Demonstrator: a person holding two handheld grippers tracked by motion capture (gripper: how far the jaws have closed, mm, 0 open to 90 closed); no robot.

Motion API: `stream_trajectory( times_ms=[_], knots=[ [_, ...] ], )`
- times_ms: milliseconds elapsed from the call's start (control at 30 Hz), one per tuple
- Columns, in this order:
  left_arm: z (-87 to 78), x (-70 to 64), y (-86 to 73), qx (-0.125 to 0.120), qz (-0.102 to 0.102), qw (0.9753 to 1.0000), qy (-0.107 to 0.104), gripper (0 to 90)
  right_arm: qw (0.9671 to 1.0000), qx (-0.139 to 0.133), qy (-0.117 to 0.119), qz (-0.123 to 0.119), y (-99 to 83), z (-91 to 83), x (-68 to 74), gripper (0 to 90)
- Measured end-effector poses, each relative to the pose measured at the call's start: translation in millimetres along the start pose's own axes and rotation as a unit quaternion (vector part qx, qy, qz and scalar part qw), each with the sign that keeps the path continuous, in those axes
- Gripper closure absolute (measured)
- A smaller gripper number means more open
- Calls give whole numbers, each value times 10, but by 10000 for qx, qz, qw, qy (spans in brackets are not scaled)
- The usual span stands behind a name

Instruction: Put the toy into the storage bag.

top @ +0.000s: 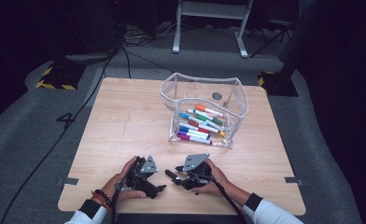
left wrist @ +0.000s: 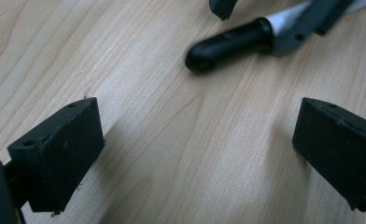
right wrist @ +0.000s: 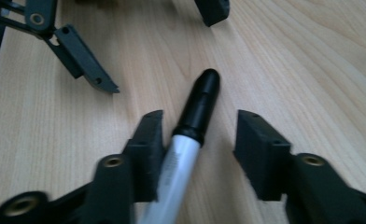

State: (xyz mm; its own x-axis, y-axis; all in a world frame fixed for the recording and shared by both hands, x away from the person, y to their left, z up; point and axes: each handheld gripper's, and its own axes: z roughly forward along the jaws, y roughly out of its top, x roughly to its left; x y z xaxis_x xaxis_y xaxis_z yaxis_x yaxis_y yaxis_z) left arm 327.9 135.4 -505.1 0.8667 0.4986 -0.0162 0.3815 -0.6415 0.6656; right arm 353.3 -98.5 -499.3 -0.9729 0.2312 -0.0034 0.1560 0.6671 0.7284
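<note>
A marker with a black cap and white barrel (right wrist: pixel 190 126) lies on the wooden table (top: pixel 125 121) between the jaws of my right gripper (right wrist: pixel 202 137). It rests against one jaw, with a gap to the other, so the right gripper is open. From above, the black-capped marker (top: pixel 171 175) pokes out leftward from the right gripper (top: pixel 178 174). My left gripper (top: pixel 158 187) sits just left of it, near the front edge. The left gripper (left wrist: pixel 197 154) stands wide open over bare wood, and the marker's cap (left wrist: pixel 228 44) lies beyond its jaws.
A clear plastic pouch (top: pixel 237 100) stands open at the table's middle right and holds several coloured markers (top: pixel 200 122). Cables trail off the table's left side onto the grey floor. A person's hands and white sleeves come in at the bottom.
</note>
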Motion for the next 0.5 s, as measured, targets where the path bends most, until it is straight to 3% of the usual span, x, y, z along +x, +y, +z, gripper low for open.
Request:
stream_trajectory(
  times_ms=[200,367,500],
  knots=[
    [0,-1,0,-1,-1,10000,4,22,10000,9,-35,61,-61,-81,-78,732],
    [-1,-2,-1,2,-6,10000,10,22,9999,-33,-112,76,-143,-161,-152,741],
    [-1,-2,-1,0,-6,10000,9,22,10000,-2,-35,62,-167,-200,-172,742]
  ],
)
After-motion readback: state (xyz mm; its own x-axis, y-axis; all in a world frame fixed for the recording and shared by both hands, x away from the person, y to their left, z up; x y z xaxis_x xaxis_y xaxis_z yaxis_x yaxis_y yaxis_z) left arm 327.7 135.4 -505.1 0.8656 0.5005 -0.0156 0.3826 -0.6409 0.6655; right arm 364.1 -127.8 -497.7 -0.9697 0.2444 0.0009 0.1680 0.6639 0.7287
